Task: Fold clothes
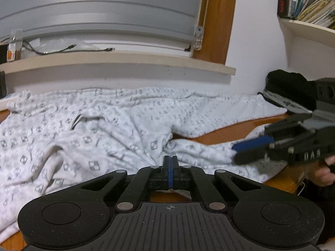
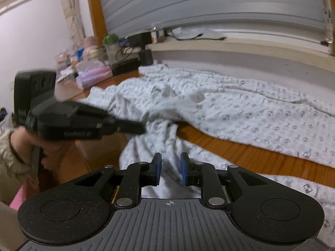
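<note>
Soft matt printed cloth garment (image 1: 117,125) on glossy wood tabletop (image 2: 240,146)

Dim, even indoor light (edges bowed, blurred)

A white garment (image 1: 104,129) printed all over with small grey squares and marks lies crumpled and spread across the brown wooden table (image 2: 240,146), one rumpled part bunched toward the near edge.
</note>
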A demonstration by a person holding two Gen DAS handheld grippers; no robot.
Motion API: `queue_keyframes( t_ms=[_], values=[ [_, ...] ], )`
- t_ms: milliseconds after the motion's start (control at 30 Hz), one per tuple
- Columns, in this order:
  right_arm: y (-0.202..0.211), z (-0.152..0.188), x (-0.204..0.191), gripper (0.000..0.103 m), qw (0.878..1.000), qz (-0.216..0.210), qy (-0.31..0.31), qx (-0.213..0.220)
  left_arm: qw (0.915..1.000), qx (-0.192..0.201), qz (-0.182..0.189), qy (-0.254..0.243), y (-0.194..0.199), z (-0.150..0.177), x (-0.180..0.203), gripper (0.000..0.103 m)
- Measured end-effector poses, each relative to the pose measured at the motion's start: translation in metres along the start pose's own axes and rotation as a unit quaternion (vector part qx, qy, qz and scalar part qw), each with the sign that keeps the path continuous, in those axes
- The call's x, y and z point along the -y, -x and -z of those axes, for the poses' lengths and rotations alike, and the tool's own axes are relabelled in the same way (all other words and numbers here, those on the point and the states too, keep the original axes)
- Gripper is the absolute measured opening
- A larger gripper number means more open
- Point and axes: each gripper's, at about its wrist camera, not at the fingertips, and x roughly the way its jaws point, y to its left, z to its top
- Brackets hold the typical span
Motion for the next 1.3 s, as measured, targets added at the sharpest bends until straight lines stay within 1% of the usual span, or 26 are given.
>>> queue_keyframes(
  t_ms=[133,233,333,367,400,433,467,500,533,667,700,733,800,833,933,1000,1067,1100,1233,1300],
  values=[
    [-0.005,-0.008,0.01,0.024,0.999,0.012,-0.029,0.015,1.0,-0.002,0.0,0.0,0.0,0.001,0.0,0.0],
    [-0.016,-0.01,0.015,0.024,0.999,0.014,-0.039,0.002,1.0,-0.002,-0.002,-0.002,-0.001,0.001,0.0,0.0],
    [-0.023,-0.008,0.011,0.024,0.999,0.005,-0.038,-0.01,1.0,0.0,-0.001,0.004,0.001,-0.001,0.001,0.0],
    [-0.024,-0.007,0.009,0.023,0.999,0.001,-0.036,-0.013,1.0,0.003,0.0,0.009,0.002,-0.003,0.0,0.0],
    [-0.025,-0.007,0.006,0.02,0.999,-0.004,-0.033,-0.015,0.9999,0.006,0.001,0.014,0.003,-0.004,0.0,0.0],
    [-0.024,-0.006,0.003,0.012,0.999,-0.01,-0.028,-0.015,0.9998,0.009,0.002,0.018,0.005,-0.006,0.0,0.001],
    [-0.023,-0.006,0.0,0.011,1.0,-0.012,-0.022,-0.014,0.9997,0.011,0.005,0.021,0.005,-0.009,0.0,0.002],
    [-0.023,-0.006,-0.004,0.01,1.0,-0.01,-0.014,-0.012,0.9996,0.013,0.007,0.025,0.005,-0.011,0.001,0.007],
    [-0.022,-0.006,-0.008,0.008,1.0,-0.008,-0.006,-0.013,0.9995,0.014,0.01,0.027,0.005,-0.013,0.002,0.016],
    [-0.023,-0.002,-0.012,0.008,1.0,-0.009,0.007,-0.016,0.9994,0.01,0.018,0.028,-0.005,-0.019,0.009,0.027],
    [-0.023,-0.001,-0.013,0.008,1.0,-0.007,0.011,-0.017,0.9995,0.005,0.018,0.025,-0.009,-0.019,0.012,0.032],
    [-0.023,-0.001,-0.014,0.01,1.0,-0.006,0.014,-0.017,0.9996,0.0,0.017,0.022,-0.014,-0.019,0.014,0.033],
    [-0.023,0.0,-0.013,0.011,1.0,-0.006,0.013,-0.017,0.9998,-0.012,0.009,0.01,-0.023,-0.017,0.019,0.031],
    [-0.023,0.0,-0.012,0.011,1.0,-0.005,0.012,-0.016,0.9999,-0.014,0.004,0.001,-0.024,-0.015,0.021,0.024],
    [-0.023,-0.001,-0.008,0.013,1.0,-0.003,0.006,-0.014,0.9997,-0.014,-0.005,-0.021,-0.023,-0.011,0.023,0.01],
    [-0.024,-0.002,-0.005,0.013,1.0,-0.001,0.0,-0.014,0.9997,-0.012,-0.008,-0.022,-0.019,-0.009,0.022,0.005],
    [-0.022,0.0,-0.005,0.006,1.0,-0.001,0.001,-0.008,0.9997,-0.008,-0.009,-0.022,-0.015,-0.005,0.02,0.003],
    [-0.021,0.0,-0.005,0.004,1.0,-0.001,0.003,-0.004,0.9997,-0.006,-0.009,-0.022,-0.013,-0.003,0.019,0.003],
    [-0.006,-0.003,-0.005,0.003,0.998,0.034,0.008,0.043,0.9999,-0.002,-0.004,-0.011,-0.006,0.0,0.014,0.003],
    [0.0,-0.01,-0.001,0.003,0.996,0.05,0.003,0.067,0.9999,0.01,-0.001,-0.007,-0.002,-0.002,0.014,0.002]
  ],
)
